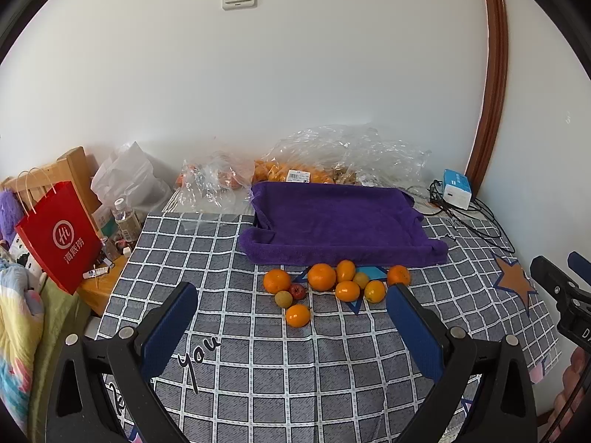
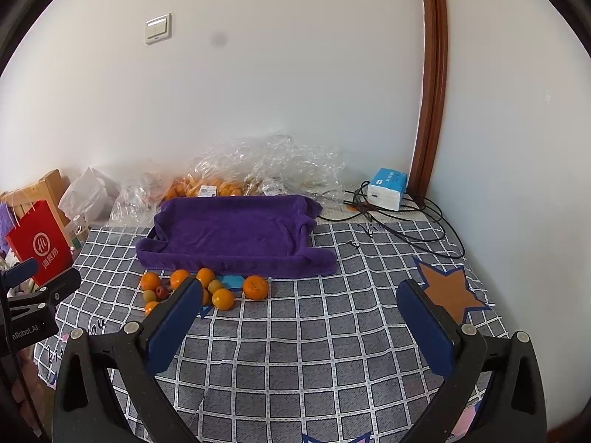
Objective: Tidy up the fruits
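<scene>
Several loose fruits lie on the checked cloth just in front of a purple towel-lined tray (image 1: 340, 221) (image 2: 236, 232): round oranges such as the biggest one (image 1: 321, 277), smaller oval kumquats (image 1: 298, 315), a small red fruit (image 1: 297, 291) and a brownish-green one (image 1: 283, 298). In the right wrist view the same cluster sits left of centre, with one orange (image 2: 255, 287) at its right end. My left gripper (image 1: 291, 295) is open, its blue fingers flanking the cluster from short of it. My right gripper (image 2: 301, 291) is open over bare cloth, right of the fruit.
Clear plastic bags (image 1: 332, 155) with more fruit lie against the wall behind the tray. A tissue pack (image 1: 457, 188) and black cables (image 2: 406, 221) sit at the back right. A red paper bag (image 1: 59, 236), bottles and clutter stand off the left edge of the table.
</scene>
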Tool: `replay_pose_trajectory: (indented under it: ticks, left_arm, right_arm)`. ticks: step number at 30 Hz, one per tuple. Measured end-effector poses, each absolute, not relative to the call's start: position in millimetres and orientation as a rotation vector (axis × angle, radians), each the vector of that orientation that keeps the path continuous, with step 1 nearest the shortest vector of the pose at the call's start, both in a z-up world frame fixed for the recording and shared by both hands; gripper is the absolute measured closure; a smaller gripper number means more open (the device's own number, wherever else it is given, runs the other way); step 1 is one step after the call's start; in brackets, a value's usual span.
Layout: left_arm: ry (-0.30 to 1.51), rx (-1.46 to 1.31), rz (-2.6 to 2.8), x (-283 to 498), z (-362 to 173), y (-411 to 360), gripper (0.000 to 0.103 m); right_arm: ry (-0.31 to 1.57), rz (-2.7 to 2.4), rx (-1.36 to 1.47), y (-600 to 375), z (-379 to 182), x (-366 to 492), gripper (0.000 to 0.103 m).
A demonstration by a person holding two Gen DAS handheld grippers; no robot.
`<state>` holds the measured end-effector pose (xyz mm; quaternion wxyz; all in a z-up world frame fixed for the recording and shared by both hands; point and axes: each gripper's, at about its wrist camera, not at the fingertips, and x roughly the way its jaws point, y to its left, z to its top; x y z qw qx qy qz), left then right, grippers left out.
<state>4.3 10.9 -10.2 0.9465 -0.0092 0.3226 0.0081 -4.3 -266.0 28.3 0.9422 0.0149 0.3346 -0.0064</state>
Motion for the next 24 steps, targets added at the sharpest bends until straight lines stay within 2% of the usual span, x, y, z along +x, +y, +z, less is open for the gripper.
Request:
replay_pose_trajectory:
  ticks: [24]
  left_arm:
    - [0.651, -0.035, 0.024, 2.8, -10.9, 16.8, 0.000]
  right_arm:
    - [0.680, -0.011, 0.023, -263.2, 26.8, -8.7, 0.000]
